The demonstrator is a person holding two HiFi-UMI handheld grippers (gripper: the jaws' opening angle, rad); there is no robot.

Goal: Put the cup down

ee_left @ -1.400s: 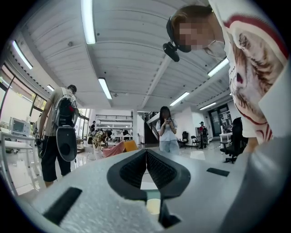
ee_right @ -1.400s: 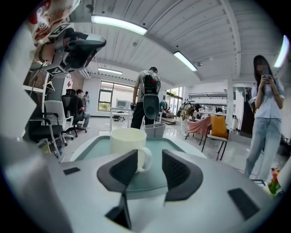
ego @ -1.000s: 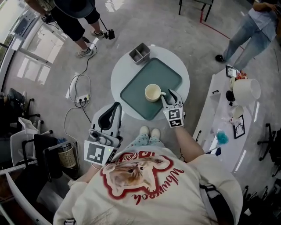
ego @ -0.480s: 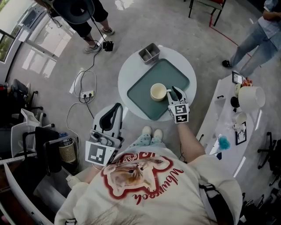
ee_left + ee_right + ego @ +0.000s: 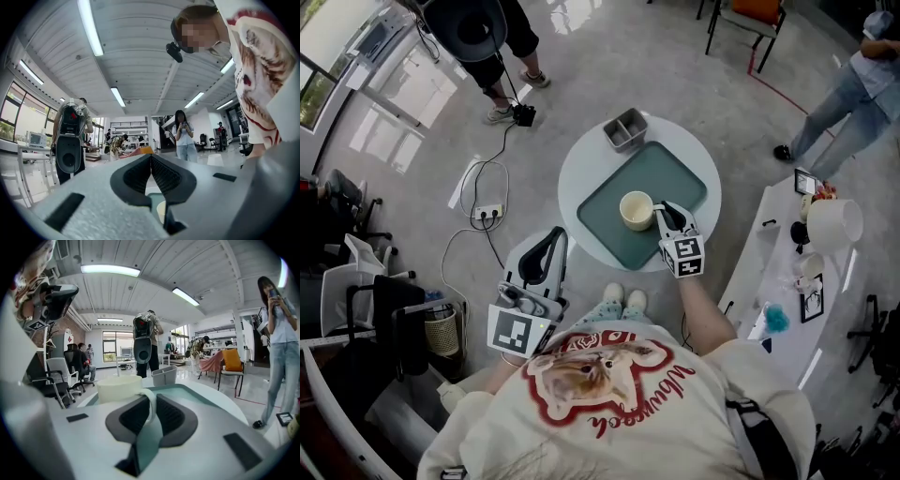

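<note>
Your right gripper (image 5: 664, 212): fingers have just been closing and now clamp the handle of the cup (image 5: 636, 210) on the tray (image 5: 675, 173). Left gripper (image 5: 551, 239): fingers together, empty. Shirt (image 5: 609, 394) script illegible.

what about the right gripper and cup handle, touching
touching: the right gripper view shows the right gripper jaws, which have just been closing, pressing the cup handle between them

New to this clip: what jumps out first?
The cream cup sits on the green tray on the round table, its handle between the jaws of the right gripper, which have just been closing on it. The left gripper hangs shut and empty, off the table on the person's left.
</note>
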